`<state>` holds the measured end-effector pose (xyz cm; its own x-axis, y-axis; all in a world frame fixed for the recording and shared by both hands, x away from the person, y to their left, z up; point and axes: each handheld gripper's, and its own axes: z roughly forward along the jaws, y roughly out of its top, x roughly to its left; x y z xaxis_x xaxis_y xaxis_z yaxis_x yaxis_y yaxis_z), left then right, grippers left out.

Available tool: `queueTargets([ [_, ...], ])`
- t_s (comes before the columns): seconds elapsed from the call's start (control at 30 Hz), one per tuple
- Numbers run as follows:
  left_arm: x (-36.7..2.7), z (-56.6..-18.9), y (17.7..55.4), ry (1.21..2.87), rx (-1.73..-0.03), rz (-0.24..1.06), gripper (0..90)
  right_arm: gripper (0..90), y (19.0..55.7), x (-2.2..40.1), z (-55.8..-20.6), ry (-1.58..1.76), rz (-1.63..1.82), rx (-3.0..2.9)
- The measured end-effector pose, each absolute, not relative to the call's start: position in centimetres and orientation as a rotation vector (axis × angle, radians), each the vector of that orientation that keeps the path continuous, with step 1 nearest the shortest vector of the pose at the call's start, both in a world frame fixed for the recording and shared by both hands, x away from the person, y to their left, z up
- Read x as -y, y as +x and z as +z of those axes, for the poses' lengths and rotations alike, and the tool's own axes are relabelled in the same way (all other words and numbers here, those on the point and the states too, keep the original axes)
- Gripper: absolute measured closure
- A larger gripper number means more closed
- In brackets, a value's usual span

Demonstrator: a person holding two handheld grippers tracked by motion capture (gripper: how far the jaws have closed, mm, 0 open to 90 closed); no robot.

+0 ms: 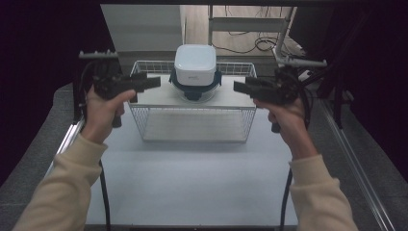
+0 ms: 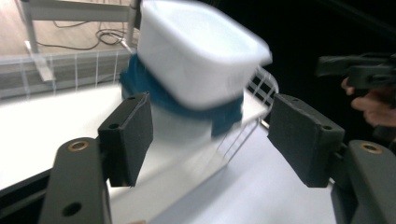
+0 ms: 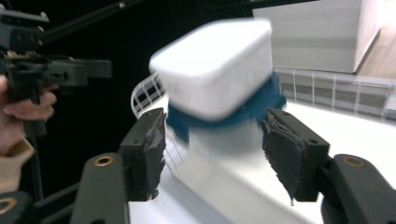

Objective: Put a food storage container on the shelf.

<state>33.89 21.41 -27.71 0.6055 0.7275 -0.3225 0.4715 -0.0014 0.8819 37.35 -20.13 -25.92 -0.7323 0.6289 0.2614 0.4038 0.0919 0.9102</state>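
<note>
Table (image 1: 192, 183) carries a white wire basket (image 1: 192, 122) topped by a flat board; a stack of containers (image 1: 195, 72), white box over blue-rimmed clear one, stands centred on that board. Left gripper (image 1: 155, 83) and right gripper (image 1: 239, 87) flank the stack, both released and empty. Best to approach level and evenly, pads squarely opposing the stack.

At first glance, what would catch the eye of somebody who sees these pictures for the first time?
The eye goes first to the white box, which sits on a clear container with a blue lid on top of the white wire shelf, in the middle at the far side of the table. Next come the left gripper and the right gripper, each open and pointing inward at the stack from its own side, not touching it.
</note>
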Motion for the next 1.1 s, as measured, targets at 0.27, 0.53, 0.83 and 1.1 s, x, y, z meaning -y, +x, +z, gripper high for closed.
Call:
queueTargets([
  [0.27,-21.1,-34.3,28.4,1.723,-1.007,0.281,27.8,32.0,31.3,22.9,-30.8,0.985,1.659,-2.143],
  [0.53,-21.7,-41.4,26.5,1.766,-1.106,0.247,27.4,30.3,28.7,24.6,-37.8,1.051,1.55,-2.204],
  [0.83,-22.1,-44.4,26.2,1.781,-1.167,0.234,27.3,30.3,28.3,24.8,-42.2,1.116,1.476,-2.272],
  [1.1,-21.9,-44.1,25.7,1.806,-1.147,0.253,26.9,28.9,27.8,25.1,-42.0,1.101,1.465,-2.254],
])
